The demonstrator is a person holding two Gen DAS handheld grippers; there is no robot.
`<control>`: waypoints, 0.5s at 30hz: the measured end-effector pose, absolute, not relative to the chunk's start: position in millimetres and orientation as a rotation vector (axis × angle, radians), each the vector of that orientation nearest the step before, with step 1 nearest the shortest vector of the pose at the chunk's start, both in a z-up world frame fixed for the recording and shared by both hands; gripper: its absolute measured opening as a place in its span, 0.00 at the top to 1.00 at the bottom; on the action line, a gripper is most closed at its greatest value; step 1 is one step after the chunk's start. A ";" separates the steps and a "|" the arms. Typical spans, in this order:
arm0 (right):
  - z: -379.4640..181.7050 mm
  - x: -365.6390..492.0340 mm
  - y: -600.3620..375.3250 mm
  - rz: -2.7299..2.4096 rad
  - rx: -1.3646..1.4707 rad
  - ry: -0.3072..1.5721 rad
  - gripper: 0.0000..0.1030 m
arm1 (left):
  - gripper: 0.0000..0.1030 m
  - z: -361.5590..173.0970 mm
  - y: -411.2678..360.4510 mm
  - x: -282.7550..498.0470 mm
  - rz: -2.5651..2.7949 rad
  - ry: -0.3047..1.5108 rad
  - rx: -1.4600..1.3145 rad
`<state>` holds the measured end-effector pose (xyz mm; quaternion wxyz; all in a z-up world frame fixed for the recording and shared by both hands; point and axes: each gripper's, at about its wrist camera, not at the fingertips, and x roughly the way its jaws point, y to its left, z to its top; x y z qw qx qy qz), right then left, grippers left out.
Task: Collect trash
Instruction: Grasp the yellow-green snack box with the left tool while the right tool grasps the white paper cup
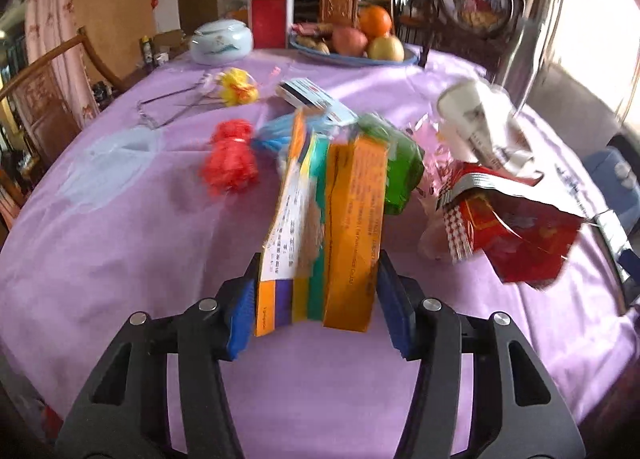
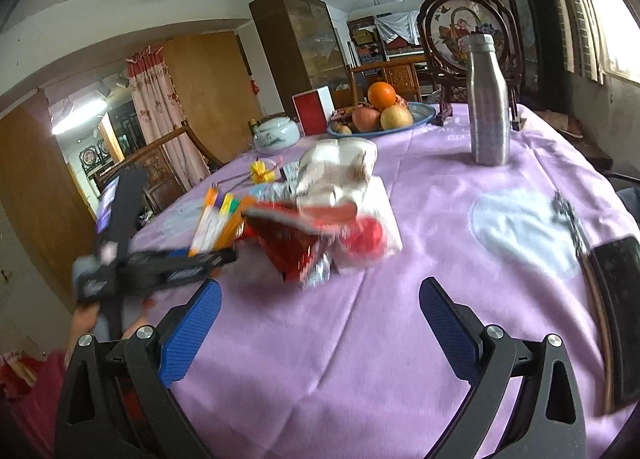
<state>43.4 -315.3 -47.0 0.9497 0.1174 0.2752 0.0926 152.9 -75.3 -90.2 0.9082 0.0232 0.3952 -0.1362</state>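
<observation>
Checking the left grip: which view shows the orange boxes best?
Left wrist view: the orange boxes fill the centre, standing between the left gripper's blue pads, which press on both sides. The right wrist view shows the orange boxes only small, blurred and partly hidden behind the left gripper.

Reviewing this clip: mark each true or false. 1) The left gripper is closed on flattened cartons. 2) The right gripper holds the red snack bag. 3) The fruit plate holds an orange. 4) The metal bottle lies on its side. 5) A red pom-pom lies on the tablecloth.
1) True: the left gripper has its pads against the flattened cartons.
2) False: the right gripper is open and empty; the red snack bag lies ahead of it on the tablecloth.
3) True: an orange sits on the fruit plate.
4) False: the metal bottle stands upright.
5) True: red pom-pom.
</observation>
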 end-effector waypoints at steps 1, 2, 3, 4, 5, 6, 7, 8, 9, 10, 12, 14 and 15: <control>-41.5 51.7 -317.2 0.173 0.241 0.554 0.05 | 0.48 -85.6 -65.9 146.3 -0.271 0.800 0.037; -38.3 59.9 -318.7 0.161 0.243 0.556 0.05 | 0.48 -82.5 -59.7 144.0 -0.259 0.790 0.033; -33.9 76.3 -320.3 0.141 0.250 0.569 0.05 | 0.48 -78.0 -48.4 138.0 -0.239 0.778 0.022; -32.4 87.4 -321.3 0.131 0.257 0.585 0.05 | 0.48 -74.4 -37.3 134.0 -0.222 0.771 0.007; -30.6 104.4 -320.9 0.129 0.268 0.605 0.05 | 0.48 -72.1 -28.0 130.7 -0.207 0.766 -0.007; -30.0 120.5 -318.5 0.130 0.273 0.624 0.05 | 0.48 -69.9 -15.0 127.2 -0.187 0.762 -0.029; -31.1 133.1 -315.5 0.121 0.266 0.645 0.05 | 0.48 -68.8 -6.7 125.8 -0.175 0.760 -0.040; -32.1 144.9 -311.2 0.109 0.255 0.666 0.05 | 0.48 -68.6 0.9 124.2 -0.163 0.759 -0.048; -33.5 156.4 -306.8 0.096 0.241 0.684 0.05 | 0.48 -68.7 5.5 123.8 -0.154 0.761 -0.050; -36.6 167.9 -302.1 0.079 0.224 0.706 0.05 | 0.48 -70.2 9.6 123.2 -0.143 0.768 -0.050; -44.4 182.0 -295.1 0.059 0.209 0.744 0.05 | 0.48 -77.4 15.9 126.8 -0.131 0.795 -0.052; -53.4 190.5 -288.8 0.053 0.191 0.773 0.08 | 0.47 -87.1 19.6 130.5 -0.140 0.826 -0.057; -56.1 191.6 -287.7 0.048 0.184 0.774 0.16 | 0.46 -90.9 20.9 131.2 -0.143 0.834 -0.060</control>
